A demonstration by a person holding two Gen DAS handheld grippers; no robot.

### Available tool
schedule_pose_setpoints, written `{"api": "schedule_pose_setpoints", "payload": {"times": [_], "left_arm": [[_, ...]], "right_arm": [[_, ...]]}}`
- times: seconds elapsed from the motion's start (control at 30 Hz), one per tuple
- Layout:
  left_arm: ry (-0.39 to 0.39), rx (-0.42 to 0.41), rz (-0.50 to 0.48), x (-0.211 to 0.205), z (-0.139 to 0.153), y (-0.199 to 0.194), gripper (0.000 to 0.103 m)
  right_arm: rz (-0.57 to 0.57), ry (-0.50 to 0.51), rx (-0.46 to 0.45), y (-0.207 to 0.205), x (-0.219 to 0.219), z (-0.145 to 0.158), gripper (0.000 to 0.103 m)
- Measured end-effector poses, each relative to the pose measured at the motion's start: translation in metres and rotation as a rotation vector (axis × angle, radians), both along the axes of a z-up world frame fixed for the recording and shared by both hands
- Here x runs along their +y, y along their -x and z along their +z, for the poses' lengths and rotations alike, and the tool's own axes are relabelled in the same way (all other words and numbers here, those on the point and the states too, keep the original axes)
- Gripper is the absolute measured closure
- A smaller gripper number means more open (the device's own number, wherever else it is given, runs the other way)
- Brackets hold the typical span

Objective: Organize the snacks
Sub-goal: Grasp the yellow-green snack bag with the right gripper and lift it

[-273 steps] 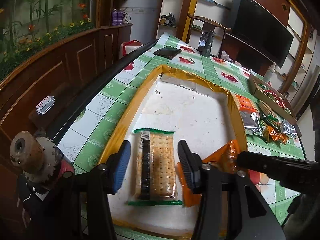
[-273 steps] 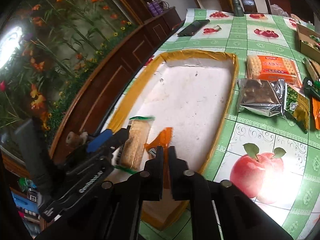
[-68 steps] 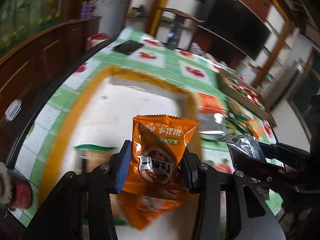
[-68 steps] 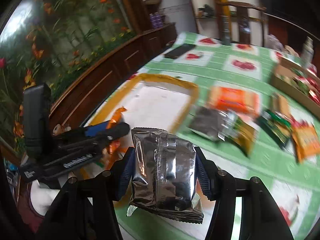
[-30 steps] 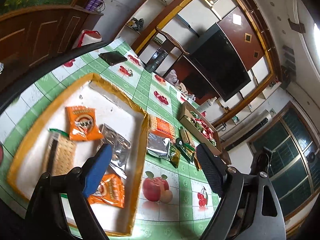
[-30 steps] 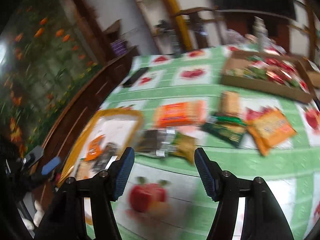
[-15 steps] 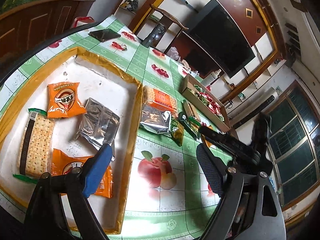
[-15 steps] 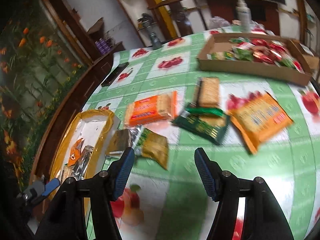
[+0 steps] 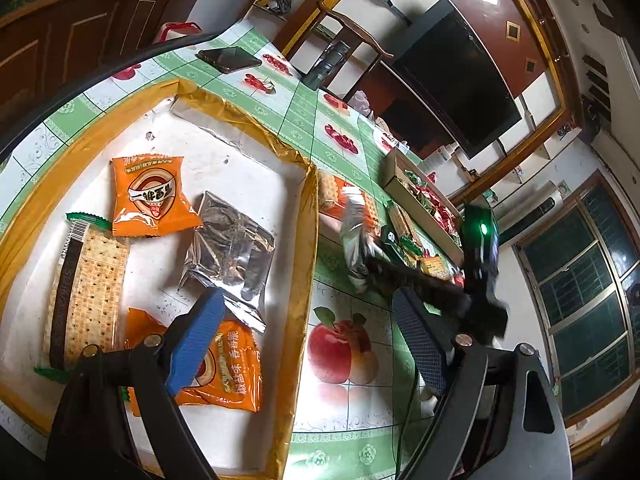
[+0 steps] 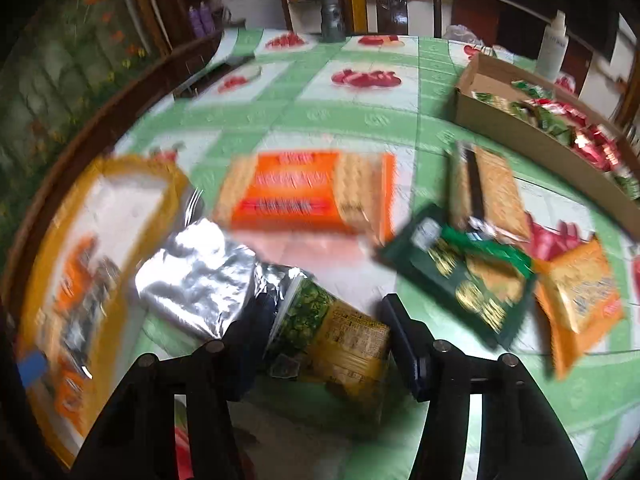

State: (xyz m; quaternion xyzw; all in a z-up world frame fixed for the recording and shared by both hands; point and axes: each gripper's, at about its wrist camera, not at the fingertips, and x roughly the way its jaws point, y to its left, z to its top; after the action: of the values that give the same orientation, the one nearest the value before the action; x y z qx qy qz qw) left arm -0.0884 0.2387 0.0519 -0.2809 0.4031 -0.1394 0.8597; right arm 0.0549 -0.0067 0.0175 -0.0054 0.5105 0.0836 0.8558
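The bench [image 9: 352,416] wears a green fruit-print cloth; a dark television [image 9: 460,76] behind. Left tool [image 9: 308,344] gapes above the tray [image 9: 300,280]; right tool [image 10: 324,320], closing, straddles a green-yellow packet [image 10: 340,340], untouched

Black gripper frames [image 9: 308,344], blue-padded fingers [image 9: 196,340], silver screws

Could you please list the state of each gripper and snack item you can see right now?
Left gripper: open, empty, over the tray.
Right gripper: jaws just closing around the green-and-yellow packet, not yet pressing it.
Yellow-rimmed tray: holds four snacks.
Silver foil pouch: flat in the tray.
Cracker pack: flat in the tray.
Two orange packets: flat in the tray.
Orange biscuit pack: flat on the tablecloth.
Cardboard box: open, filled with snacks.
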Motion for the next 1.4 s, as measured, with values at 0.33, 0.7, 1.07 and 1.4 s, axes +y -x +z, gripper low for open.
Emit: {"api": "schedule_pose_setpoints", "payload": {"times": [0.33,0.7,1.07,1.4], "left_arm": [[0.015,-0.003,-0.018,-0.002,-0.003,0.0,0.016],[0.002,-0.012,-0.005,0.005,0.004,0.01,0.016],[-0.013,-0.017,-0.039,-0.006,0.006,0.016,0.016],[-0.16,0.01,-0.221,-0.075,0.004,0.026,0.016]], "right_arm": [[-0.035,-0.013,-0.039,0.035,-0.031,0.024,0.035],[0.147,0.017,-0.042,-0.012,0.054,0.014,0.038],[0.141,-0.07,0.077,0.063,0.028,0.019,0.062],[-0.006,-0.117,-0.096,0.091,-0.065,0.046,0.028]]}}
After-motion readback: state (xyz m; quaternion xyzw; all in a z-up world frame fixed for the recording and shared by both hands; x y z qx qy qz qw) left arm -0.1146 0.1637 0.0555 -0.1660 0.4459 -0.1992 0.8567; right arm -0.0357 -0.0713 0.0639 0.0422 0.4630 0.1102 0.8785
